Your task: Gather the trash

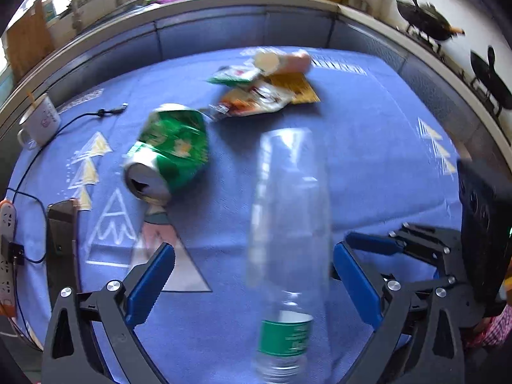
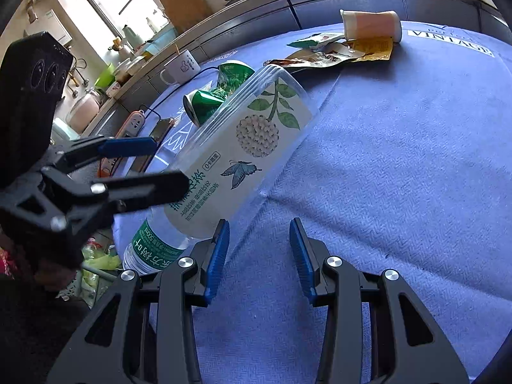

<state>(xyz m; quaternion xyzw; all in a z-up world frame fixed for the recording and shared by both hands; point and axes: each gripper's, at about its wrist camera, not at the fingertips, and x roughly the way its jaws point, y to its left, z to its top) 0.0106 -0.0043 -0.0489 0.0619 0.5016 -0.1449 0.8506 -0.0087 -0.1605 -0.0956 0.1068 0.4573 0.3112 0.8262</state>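
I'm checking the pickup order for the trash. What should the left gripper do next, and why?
Probably close the left gripper on the clear plastic bottle. The bottle lies between its open jaws, which do not yet touch it. The right gripper is open and holds nothing, and the crushed green can lies farther off.

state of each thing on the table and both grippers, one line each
plastic bottle: empty, tilted, between the left fingers, not gripped
green can: crushed, on its side
paper cup: tipped over
snack wrappers: opened, piled flat
white mug: upright, stick inside
left gripper: open around the bottle
right gripper: open, holding nothing
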